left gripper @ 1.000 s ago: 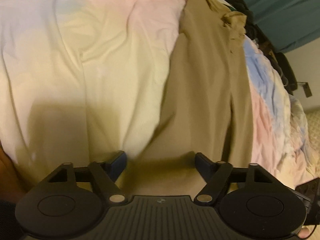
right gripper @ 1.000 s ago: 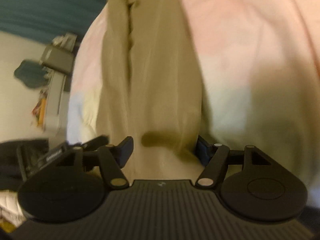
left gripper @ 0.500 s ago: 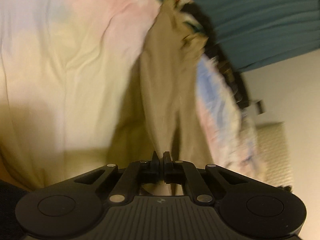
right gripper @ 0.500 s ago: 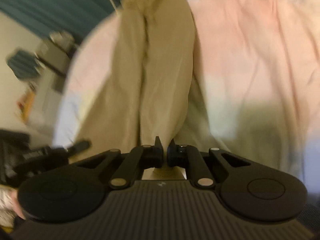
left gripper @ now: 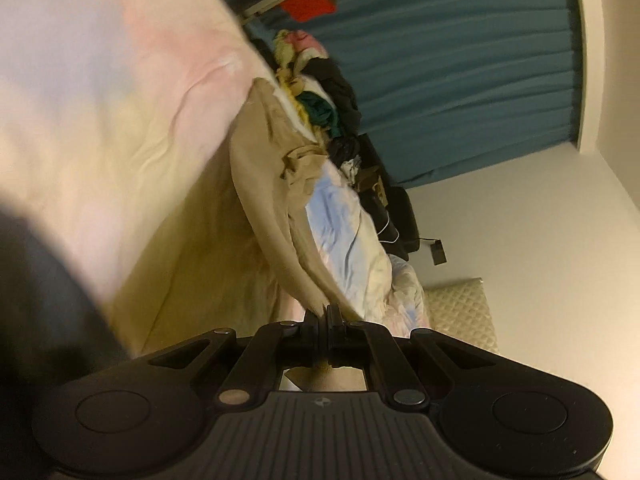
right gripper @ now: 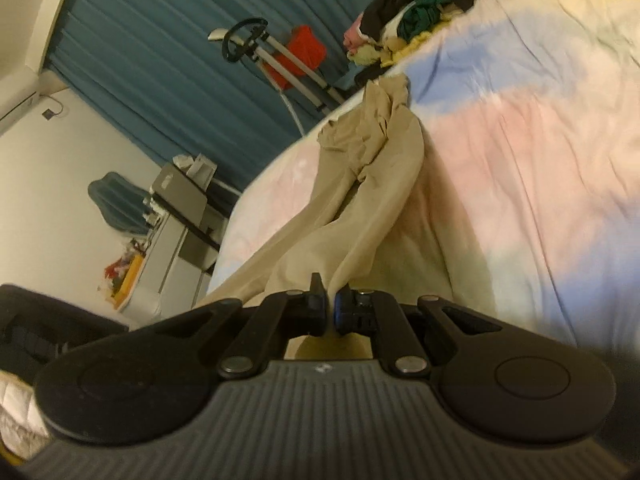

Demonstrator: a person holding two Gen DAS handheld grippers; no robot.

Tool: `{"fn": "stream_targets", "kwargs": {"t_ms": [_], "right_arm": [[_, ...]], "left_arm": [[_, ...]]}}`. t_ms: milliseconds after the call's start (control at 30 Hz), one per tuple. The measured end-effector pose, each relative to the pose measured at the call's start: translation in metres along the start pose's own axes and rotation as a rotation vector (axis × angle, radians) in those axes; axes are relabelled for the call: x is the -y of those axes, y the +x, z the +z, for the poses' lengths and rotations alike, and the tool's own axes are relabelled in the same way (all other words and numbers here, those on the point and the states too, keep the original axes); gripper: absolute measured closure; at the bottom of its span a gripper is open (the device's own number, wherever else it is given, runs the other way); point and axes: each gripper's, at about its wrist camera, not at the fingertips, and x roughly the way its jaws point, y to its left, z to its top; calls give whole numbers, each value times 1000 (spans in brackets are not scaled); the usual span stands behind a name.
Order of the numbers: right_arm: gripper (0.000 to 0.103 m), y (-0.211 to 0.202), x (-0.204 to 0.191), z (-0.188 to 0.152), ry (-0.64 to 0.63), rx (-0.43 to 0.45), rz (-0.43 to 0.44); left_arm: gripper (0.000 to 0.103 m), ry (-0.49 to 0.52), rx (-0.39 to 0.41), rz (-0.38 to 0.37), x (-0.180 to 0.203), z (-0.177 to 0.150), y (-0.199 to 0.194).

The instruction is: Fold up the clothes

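Note:
A pair of tan trousers (left gripper: pixel 264 184) lies lengthwise on a pastel bedspread (left gripper: pixel 100 112). My left gripper (left gripper: pixel 325 312) is shut on the near end of the tan trousers, and the cloth rises taut from the bed to its jaws. In the right wrist view the same tan trousers (right gripper: pixel 360 208) stretch away toward the far edge of the bedspread (right gripper: pixel 540 140). My right gripper (right gripper: pixel 329 300) is shut on another part of the near end, with the fabric pinched between its fingertips.
A heap of mixed clothes (left gripper: pixel 320 104) sits at the far end of the bed, also seen as the clothes heap (right gripper: pixel 412 20). A teal curtain (left gripper: pixel 460 60) hangs behind. A metal stand with red cloth (right gripper: pixel 296 56) and a grey printer (right gripper: pixel 184 196) stand beside the bed.
Both grippers went from open over the trousers to shut on the near end. They have since lifted and tilted back, pulling the cloth up off the bed.

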Motion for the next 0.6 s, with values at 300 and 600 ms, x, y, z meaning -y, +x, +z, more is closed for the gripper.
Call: {"fn": "stream_targets", "kwargs": {"t_ms": [300, 600], "right_arm": [[96, 24, 15, 19, 111, 47, 26], [95, 139, 15, 131, 100, 112, -59]], "left_arm": [[100, 15, 16, 87, -6, 31, 51], [99, 184, 146, 271, 52, 138, 149]]}}
